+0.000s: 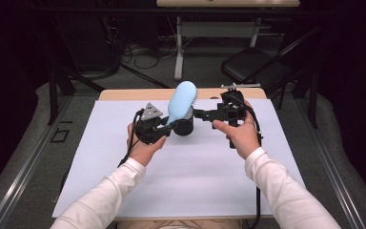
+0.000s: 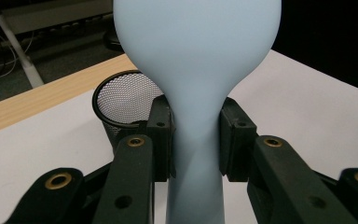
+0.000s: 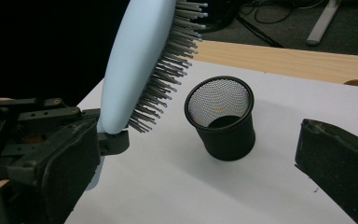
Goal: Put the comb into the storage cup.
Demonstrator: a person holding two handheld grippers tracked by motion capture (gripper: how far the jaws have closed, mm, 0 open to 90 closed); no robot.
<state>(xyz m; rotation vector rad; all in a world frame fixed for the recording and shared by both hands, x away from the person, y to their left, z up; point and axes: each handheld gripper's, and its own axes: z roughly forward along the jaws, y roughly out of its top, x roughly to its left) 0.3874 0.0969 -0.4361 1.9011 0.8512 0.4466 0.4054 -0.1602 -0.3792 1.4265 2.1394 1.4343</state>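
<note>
Light-blue hairbrush (image 1: 181,101) held off worktop (image 1: 186,176) at centre, head tilted up and far, bristles facing right; left gripper (image 1: 164,130) jaws clamped on its handle neck; black mesh cup (image 1: 185,125) upright just right of it; right gripper (image 1: 201,114) jaws wide, nothing betw. them, near cup.

High view: looking forward and down over the table (image 1: 124,181) from its near edge | left gripper view: sitting close behind the hairbrush (image 2: 196,70) | right gripper view: facing the mesh cup (image 3: 221,119) | shared: hairbrush, mesh cup.
</note>
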